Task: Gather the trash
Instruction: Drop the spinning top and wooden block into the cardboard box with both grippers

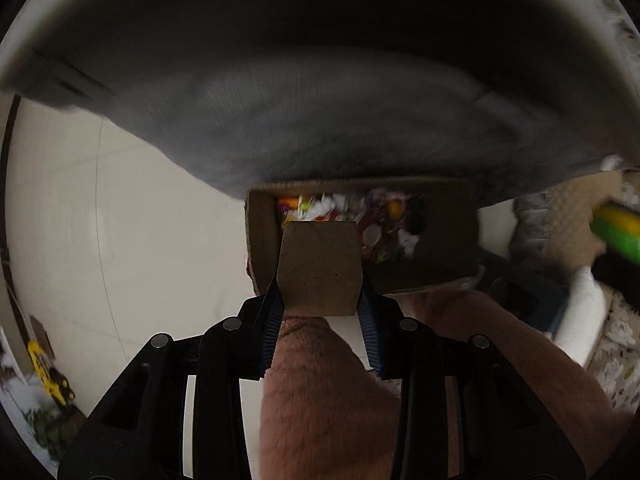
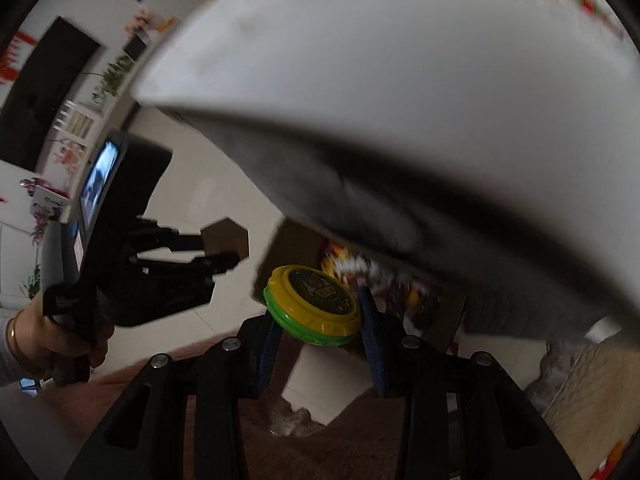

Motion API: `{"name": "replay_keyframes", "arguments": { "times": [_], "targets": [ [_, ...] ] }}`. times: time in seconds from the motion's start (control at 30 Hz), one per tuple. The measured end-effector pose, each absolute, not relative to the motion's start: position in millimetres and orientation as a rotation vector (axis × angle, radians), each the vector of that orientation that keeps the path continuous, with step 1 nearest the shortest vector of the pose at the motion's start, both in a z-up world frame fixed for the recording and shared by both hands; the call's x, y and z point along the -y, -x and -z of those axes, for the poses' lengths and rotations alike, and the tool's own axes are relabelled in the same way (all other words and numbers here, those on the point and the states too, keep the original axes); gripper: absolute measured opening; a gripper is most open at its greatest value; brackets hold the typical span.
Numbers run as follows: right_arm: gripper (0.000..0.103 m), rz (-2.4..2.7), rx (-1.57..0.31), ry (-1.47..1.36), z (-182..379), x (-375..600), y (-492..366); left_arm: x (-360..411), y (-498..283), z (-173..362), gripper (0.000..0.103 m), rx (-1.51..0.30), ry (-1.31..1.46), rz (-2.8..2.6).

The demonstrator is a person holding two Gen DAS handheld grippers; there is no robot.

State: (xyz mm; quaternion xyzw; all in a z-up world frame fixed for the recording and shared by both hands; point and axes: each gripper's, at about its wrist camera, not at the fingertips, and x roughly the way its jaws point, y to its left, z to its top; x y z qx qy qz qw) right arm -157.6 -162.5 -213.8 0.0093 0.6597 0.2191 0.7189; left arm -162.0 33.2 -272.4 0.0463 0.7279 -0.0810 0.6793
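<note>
My left gripper [image 1: 320,282] is shut on a small brown cardboard piece [image 1: 318,268], which hangs over an open cardboard box [image 1: 440,248] full of colourful scraps. The box sits on the floor, partly under a table edge. My right gripper [image 2: 316,322] is shut on a round yellow and green lid [image 2: 316,296], just in front of the same box [image 2: 276,256]. The right wrist view also shows the left gripper [image 2: 222,252] with the cardboard piece [image 2: 226,240], in a person's hand [image 2: 48,340]. The lid [image 1: 616,228] appears blurred at the right edge of the left wrist view.
A large pale table [image 2: 400,80] overhangs the box and fills the upper part of both views. A person's leg [image 1: 320,400] lies under the left gripper. Pale floor tiles [image 1: 120,220] spread to the left. A yellow toy [image 1: 48,372] lies far left, a white cylinder [image 1: 584,312] right.
</note>
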Motion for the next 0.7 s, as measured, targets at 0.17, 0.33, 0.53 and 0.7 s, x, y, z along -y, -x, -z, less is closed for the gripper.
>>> {"name": "replay_keyframes", "arguments": {
  "times": [0.17,0.33,0.53,0.7],
  "targets": [
    [0.04,-0.352,-1.499,0.053,294,167,167,-30,161,364,0.04,-1.747,-0.103,0.089],
    [0.067,-0.262,-1.543,0.14,333,174,173,-20,163,399,0.067,-1.789,-0.182,0.084],
    [0.071,-0.26,-1.549,0.119,329,181,173,-30,161,394,0.072,-1.799,-0.157,0.061],
    [0.071,-0.295,-1.517,0.122,293,173,170,-33,160,362,0.072,-1.768,-0.164,0.067]
  ]
}}
